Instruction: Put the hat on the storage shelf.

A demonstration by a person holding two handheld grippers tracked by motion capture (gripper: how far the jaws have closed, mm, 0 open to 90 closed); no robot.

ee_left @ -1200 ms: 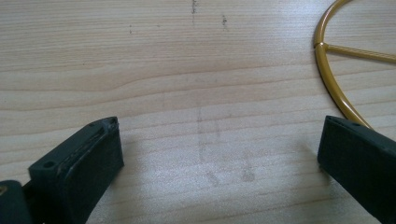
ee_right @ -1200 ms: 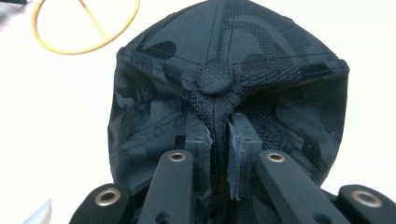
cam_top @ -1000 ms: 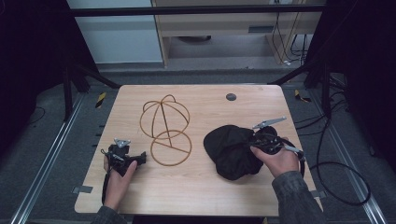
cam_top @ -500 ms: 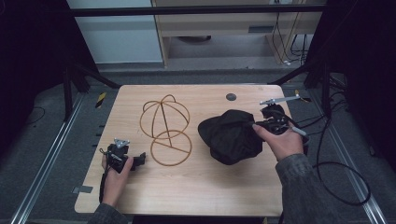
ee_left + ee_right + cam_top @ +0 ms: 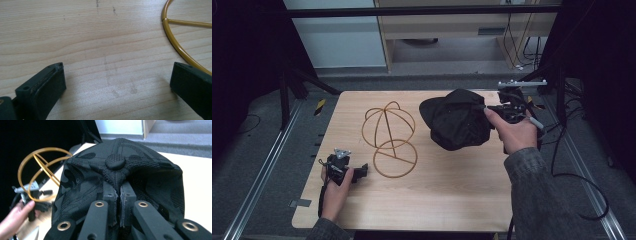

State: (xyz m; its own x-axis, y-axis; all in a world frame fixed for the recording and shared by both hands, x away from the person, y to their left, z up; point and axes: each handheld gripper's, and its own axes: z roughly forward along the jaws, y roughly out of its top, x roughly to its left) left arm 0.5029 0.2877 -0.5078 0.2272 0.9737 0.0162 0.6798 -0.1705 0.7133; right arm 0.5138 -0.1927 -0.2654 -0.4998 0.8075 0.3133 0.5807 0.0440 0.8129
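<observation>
Two grippers worked: my right gripper [image 5: 492, 111] pinched the black cap [image 5: 457, 125], lifted at the table's [image 5: 452, 200] far right, while my left gripper [image 5: 359, 172] rested wide open beside the wire stand [image 5: 389, 137].

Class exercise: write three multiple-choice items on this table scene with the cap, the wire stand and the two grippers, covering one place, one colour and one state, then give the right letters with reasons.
1. Where is the wire stand relative to the black cap in the high view?
A left
B right
C under it

2. What colour is the wire stand?
A silver
B gold
C red

3. What state is the left gripper in?
A shut on the cap
B shut on the stand
C open

Answers: 1 A, the stand sits between the cap and the left gripper. 2 B, its wire looks golden. 3 C, its jaws stand wide apart over bare wood, while the right gripper pinches the cap.
</observation>
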